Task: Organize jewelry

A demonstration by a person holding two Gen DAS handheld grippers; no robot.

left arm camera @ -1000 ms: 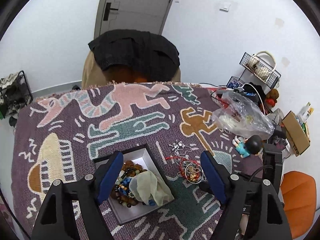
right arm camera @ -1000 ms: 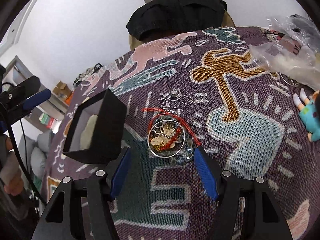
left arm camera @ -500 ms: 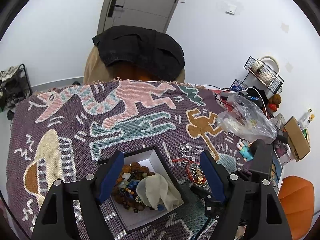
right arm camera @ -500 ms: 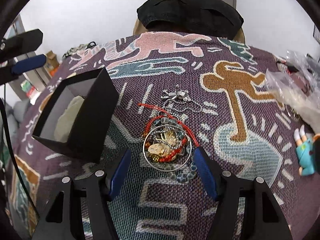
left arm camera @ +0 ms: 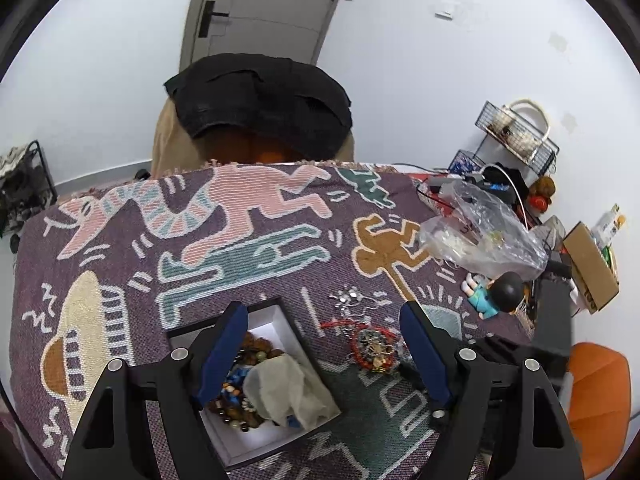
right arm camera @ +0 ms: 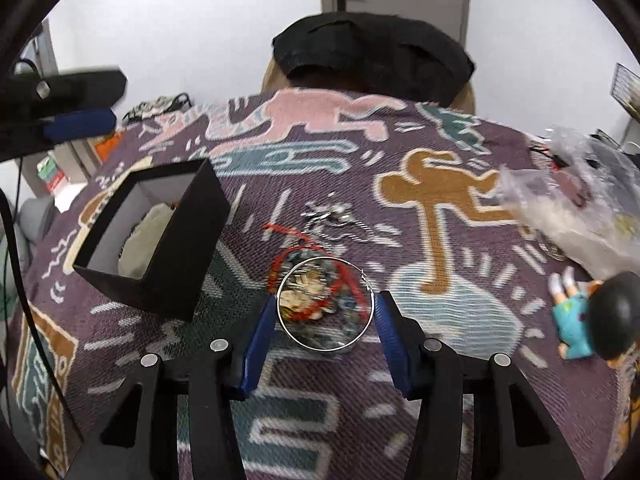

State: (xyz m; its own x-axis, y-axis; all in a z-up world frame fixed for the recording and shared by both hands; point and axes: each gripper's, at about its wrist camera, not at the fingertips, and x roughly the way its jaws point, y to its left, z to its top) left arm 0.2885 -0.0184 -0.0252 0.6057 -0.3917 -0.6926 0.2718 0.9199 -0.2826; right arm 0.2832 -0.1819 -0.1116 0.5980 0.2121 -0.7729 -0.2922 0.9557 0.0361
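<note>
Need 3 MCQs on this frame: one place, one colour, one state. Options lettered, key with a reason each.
1. Where is the box relative to the jewelry pile, in the right wrist view?
A. picture-left
B. picture-right
C. on top of it

2. Colour of the cord in the pile?
A. green
B. red
C. yellow

3. What is the right gripper doing?
A. empty, jaws wide
B. closed on the bangle
C. holding the doll

Key: 1 A, box sits picture-left of the pile. 2 B, cord is red. 3 B, jaws have just closed; blue pads meet the silver ring's sides.
</note>
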